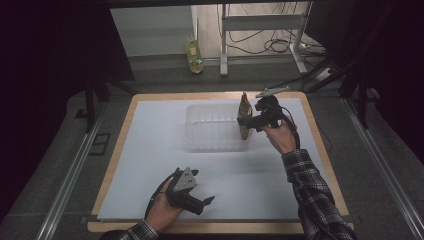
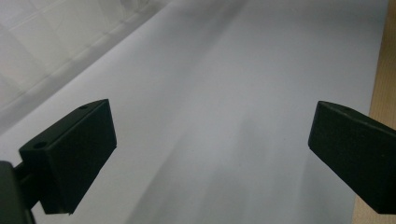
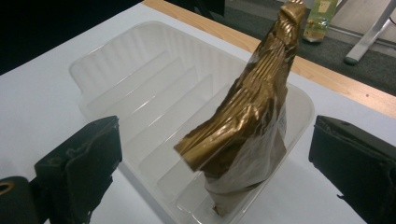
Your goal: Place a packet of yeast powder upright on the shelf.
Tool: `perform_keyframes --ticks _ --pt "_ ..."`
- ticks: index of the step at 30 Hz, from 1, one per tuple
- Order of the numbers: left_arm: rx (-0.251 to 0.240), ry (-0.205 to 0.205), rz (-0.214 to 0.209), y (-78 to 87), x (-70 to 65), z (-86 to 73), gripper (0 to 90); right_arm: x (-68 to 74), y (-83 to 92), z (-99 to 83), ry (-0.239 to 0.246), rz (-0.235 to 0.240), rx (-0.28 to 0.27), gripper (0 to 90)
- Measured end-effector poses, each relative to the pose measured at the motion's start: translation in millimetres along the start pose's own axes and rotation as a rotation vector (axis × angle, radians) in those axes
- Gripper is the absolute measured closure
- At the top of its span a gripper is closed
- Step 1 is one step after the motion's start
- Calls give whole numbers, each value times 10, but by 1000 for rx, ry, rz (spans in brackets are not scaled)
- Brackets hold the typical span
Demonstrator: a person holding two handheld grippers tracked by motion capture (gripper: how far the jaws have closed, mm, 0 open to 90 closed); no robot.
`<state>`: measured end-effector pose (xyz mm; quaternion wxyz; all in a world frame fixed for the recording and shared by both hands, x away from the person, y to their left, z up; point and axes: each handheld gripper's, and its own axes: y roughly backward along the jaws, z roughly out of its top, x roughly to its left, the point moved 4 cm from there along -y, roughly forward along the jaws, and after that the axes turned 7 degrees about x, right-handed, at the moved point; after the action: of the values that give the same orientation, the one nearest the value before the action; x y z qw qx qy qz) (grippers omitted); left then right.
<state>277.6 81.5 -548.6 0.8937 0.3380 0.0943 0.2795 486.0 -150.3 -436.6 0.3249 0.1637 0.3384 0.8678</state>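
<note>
Both tools open: right tool (image 3: 212, 158) w/ gold bag (image 3: 247, 116) between, untouched; bag base hidden.

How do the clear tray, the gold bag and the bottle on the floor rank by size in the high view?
1. Clear tray
2. Gold bag
3. Bottle, though it stands farther from the camera, so it may only look smallest.

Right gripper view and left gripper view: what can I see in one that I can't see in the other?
The right gripper view alone gives you the crinkly gold packet standing in one end of the clear plastic tray, with the right gripper open around it and not touching. It also has a bottle on the floor beyond. The left gripper view alone gives you the left gripper, open with nothing between its jaws. Both share the white sheet, the wooden table edge and the tray.
</note>
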Motion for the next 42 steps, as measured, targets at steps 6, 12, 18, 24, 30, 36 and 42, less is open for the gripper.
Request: perform_keyframes --ticks 6,12,18,24,30,36,42 --pt "0 -2 0 0 3 0 10 39 27 -59 -9 2 -2 20" --pt "1 -2 1 0 3 -1 10 79 27 -139 -10 1 4 20" --pt "2 -6 5 0 9 -4 12 122 28 -243 7 -35 17 8" --pt "-1 -9 10 9 22 -6 12 157 44 -290 17 -37 20 0" --pt "-3 -12 13 15 33 -8 11 195 78 -343 25 -29 23 0" --pt "-6 0 12 21 50 -9 11 245 118 -408 38 -16 30 0" --pt "10 16 14 27 47 -2 16 295 182 -461 43 -8 30 0"
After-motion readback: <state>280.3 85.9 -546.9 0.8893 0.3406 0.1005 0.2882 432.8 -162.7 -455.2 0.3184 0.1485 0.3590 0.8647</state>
